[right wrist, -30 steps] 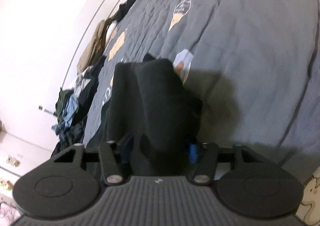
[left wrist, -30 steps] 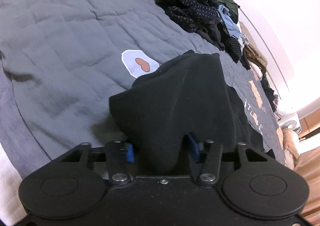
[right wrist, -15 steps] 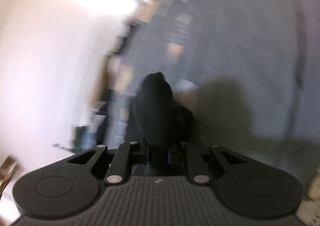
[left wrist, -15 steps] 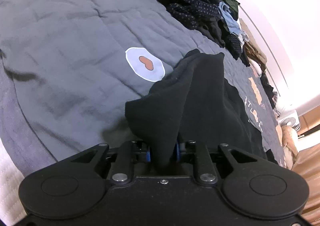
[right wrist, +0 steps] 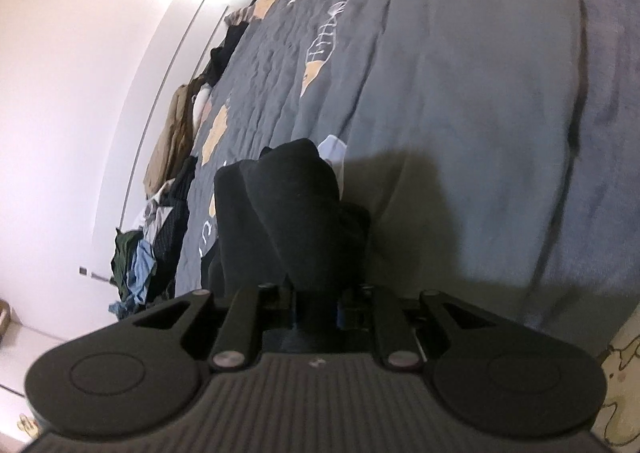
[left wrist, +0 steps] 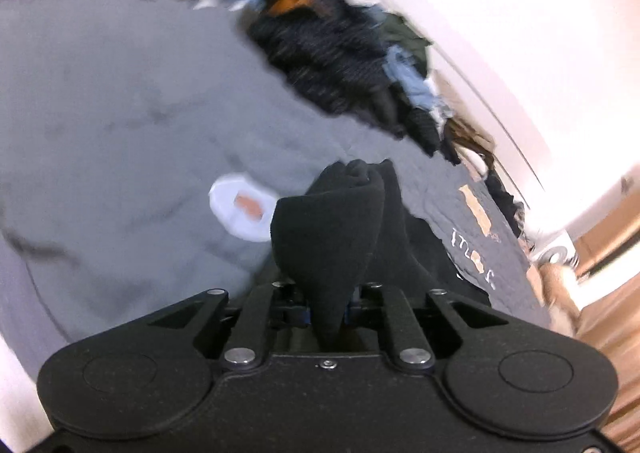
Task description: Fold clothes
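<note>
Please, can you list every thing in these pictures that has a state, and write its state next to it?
Left claw: shut on the black garment; jaws have just been closing.
Right claw: shut on the black garment; jaws have just been closing.
Black garment: bunched, pinched by both claws, partly lifted off the bed.
Grey quilt: spread over the bed, wrinkled.
Clothes pile: unfolded, heaped at the bed's edge.

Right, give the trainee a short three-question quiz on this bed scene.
1. True or false: the left claw is shut on the black garment.
2. What does the right claw grip? A) the black garment B) a blue shirt C) nothing
3. Fill in: the pile of unfolded clothes lies along the bed's edge by the ____.

Key: 1 true; 2 A; 3 wall.
</note>
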Demonstrator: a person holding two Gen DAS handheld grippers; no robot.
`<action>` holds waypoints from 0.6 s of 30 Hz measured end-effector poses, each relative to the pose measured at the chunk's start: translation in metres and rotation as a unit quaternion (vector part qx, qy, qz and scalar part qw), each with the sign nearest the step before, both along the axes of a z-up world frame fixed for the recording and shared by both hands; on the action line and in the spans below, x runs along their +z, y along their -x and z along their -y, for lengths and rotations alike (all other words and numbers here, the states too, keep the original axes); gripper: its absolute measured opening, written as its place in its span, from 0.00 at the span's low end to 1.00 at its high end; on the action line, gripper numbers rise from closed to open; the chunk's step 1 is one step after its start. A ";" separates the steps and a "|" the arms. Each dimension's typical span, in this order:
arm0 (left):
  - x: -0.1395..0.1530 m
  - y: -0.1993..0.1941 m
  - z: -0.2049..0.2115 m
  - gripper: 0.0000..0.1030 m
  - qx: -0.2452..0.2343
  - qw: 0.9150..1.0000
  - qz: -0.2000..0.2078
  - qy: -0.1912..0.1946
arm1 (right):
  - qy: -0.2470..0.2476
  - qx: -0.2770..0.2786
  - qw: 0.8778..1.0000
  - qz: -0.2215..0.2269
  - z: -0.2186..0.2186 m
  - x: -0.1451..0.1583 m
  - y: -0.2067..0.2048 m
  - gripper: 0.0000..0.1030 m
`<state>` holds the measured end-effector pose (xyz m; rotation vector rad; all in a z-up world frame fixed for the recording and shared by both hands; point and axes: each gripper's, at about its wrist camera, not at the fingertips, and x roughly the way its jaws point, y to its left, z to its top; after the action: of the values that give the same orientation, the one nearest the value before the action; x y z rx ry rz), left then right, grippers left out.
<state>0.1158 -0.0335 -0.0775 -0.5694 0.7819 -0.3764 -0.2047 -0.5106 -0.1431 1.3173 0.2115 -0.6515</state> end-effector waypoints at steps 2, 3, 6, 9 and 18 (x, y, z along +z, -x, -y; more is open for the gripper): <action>-0.007 -0.002 0.002 0.13 0.001 1.000 -0.017 -0.014 | 0.002 0.003 1.000 -0.005 0.000 0.000 0.000 0.16; -0.016 -0.006 0.001 0.13 0.006 0.999 -0.045 -0.015 | 0.003 0.005 1.000 -0.010 -0.001 0.001 0.000 0.16; -0.038 -0.015 -0.004 0.24 0.008 0.994 -0.112 -0.009 | 0.008 0.013 1.000 -0.026 -0.002 0.002 -0.003 0.18; -0.022 -0.008 -0.001 0.39 0.006 0.995 -0.080 -0.058 | 0.016 0.027 0.999 -0.044 -0.004 0.006 0.004 0.25; 0.024 0.013 -0.024 0.45 0.053 0.995 0.004 -0.089 | 0.060 0.049 0.993 -0.094 -0.012 0.037 0.018 0.34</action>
<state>0.1027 -0.0097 -0.0534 -0.4400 0.7657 -0.2095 -0.2229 -0.4982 -0.1058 1.1233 0.3819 -0.6947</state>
